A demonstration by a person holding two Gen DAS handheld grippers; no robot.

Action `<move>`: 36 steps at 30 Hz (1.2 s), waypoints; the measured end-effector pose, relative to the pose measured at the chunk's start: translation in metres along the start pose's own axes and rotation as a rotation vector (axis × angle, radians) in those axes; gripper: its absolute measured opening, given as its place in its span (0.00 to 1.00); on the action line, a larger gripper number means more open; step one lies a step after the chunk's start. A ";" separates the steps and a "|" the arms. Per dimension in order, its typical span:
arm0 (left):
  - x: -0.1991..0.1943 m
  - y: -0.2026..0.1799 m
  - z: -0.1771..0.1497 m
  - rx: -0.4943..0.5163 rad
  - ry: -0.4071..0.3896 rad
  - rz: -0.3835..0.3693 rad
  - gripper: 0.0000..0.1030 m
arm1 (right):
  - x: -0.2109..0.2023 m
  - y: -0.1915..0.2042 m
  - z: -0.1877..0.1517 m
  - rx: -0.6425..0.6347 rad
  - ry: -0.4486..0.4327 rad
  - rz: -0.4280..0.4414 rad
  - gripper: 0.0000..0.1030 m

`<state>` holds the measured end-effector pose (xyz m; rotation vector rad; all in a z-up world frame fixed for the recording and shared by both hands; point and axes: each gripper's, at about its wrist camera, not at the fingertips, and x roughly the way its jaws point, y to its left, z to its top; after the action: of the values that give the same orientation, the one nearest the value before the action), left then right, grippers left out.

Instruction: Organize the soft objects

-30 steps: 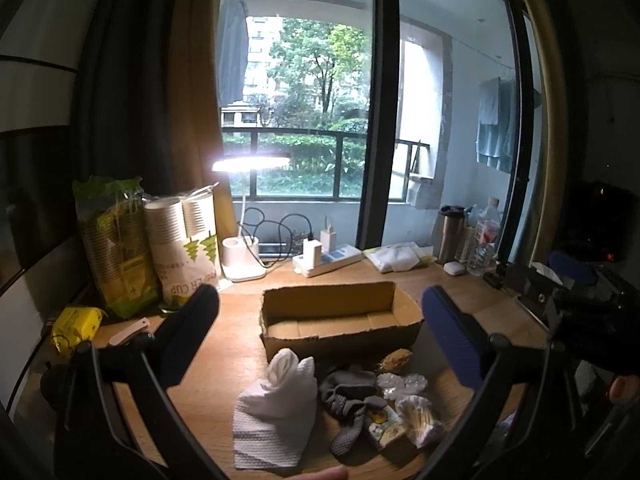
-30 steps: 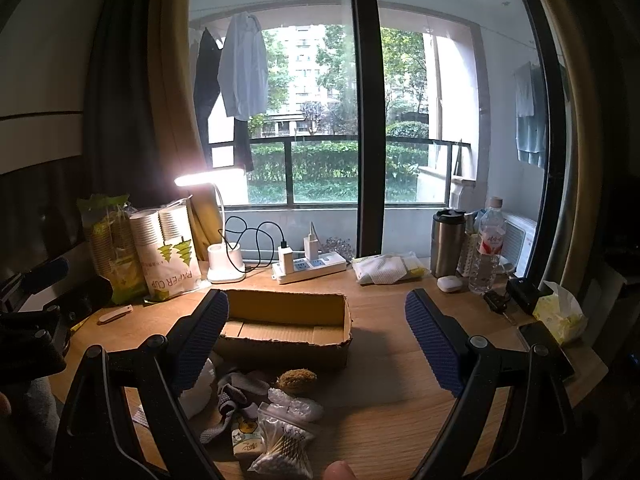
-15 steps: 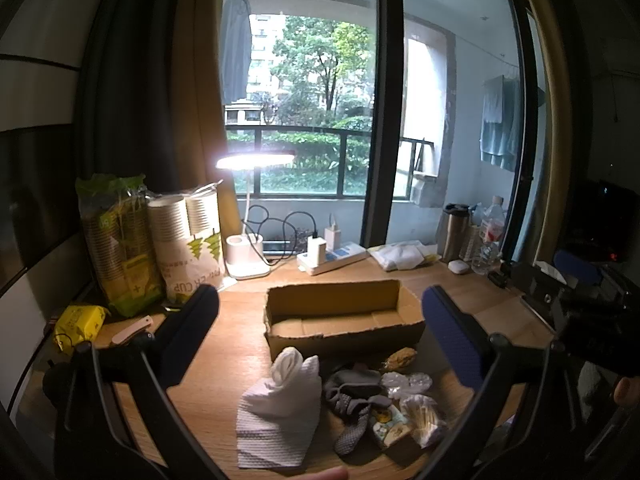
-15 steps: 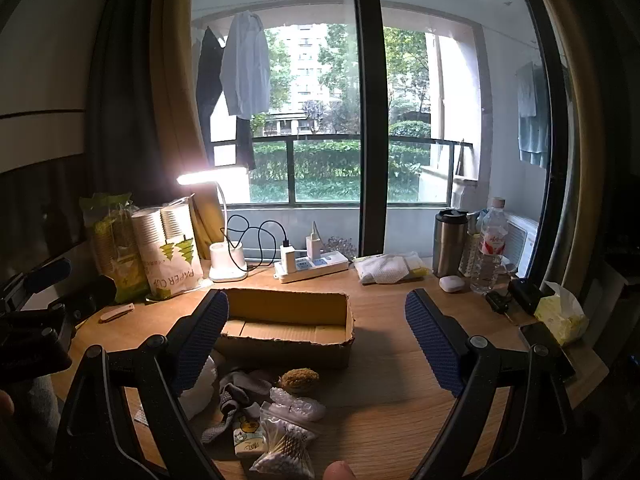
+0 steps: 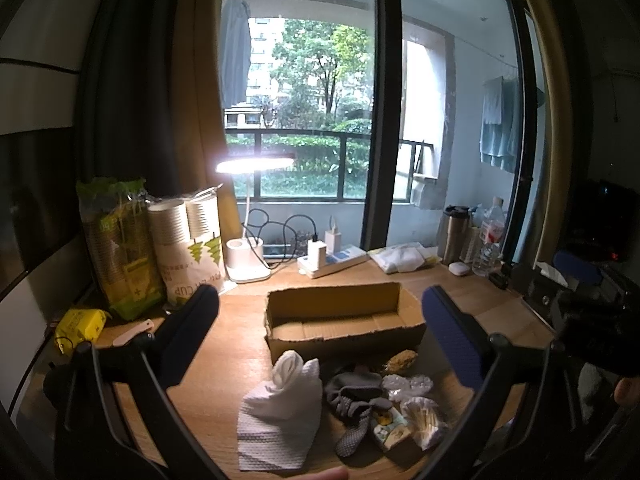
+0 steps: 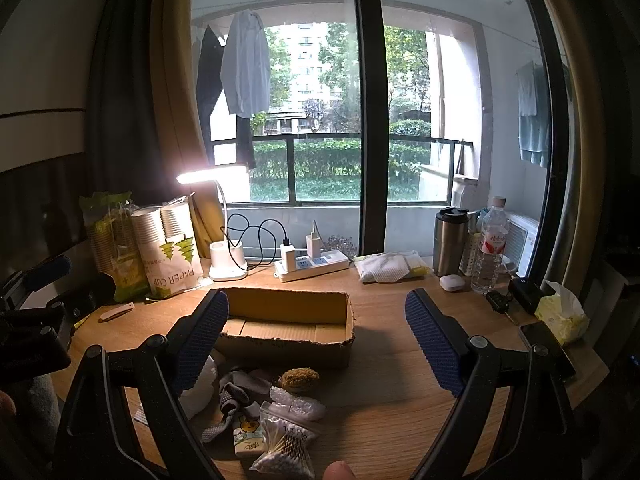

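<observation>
An open cardboard box (image 5: 344, 320) (image 6: 286, 330) lies on the wooden desk. In front of it is a pile: a white cloth (image 5: 282, 412) (image 6: 198, 386), a grey sock (image 5: 354, 398) (image 6: 236, 392), a brown scrubber (image 5: 402, 360) (image 6: 298, 378), a bubble wrap piece (image 5: 408, 384) (image 6: 298, 402), a small tissue pack (image 5: 390, 432) (image 6: 248, 442) and a bag of cotton swabs (image 5: 424, 424) (image 6: 284, 448). My left gripper (image 5: 320, 320) and right gripper (image 6: 316, 336) are both open and empty, held above the pile.
At the back stand a lit desk lamp (image 5: 248, 256), paper cup sleeves (image 5: 188, 248), a green bag (image 5: 120, 248), a power strip (image 6: 310, 266), a folded white cloth (image 6: 388, 266), a steel tumbler (image 6: 450, 242) and a water bottle (image 6: 490, 246). A tissue bag (image 6: 562, 312) sits right.
Both views have shifted only slightly; the grippers stay open and nothing on the desk has moved.
</observation>
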<state>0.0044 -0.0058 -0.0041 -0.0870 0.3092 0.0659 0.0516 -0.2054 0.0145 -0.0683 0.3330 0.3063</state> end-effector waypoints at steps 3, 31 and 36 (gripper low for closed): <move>0.000 0.000 0.000 0.000 0.000 0.001 0.99 | 0.000 -0.001 0.000 0.000 0.001 -0.001 0.90; 0.019 0.002 -0.018 -0.008 0.064 0.012 0.99 | 0.022 -0.005 -0.020 -0.006 0.074 0.003 0.90; 0.030 0.009 -0.028 -0.007 0.106 0.028 0.99 | 0.035 -0.007 -0.031 -0.032 0.117 -0.014 0.90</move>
<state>0.0240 0.0023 -0.0407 -0.0931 0.4158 0.0905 0.0761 -0.2059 -0.0263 -0.1205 0.4431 0.2944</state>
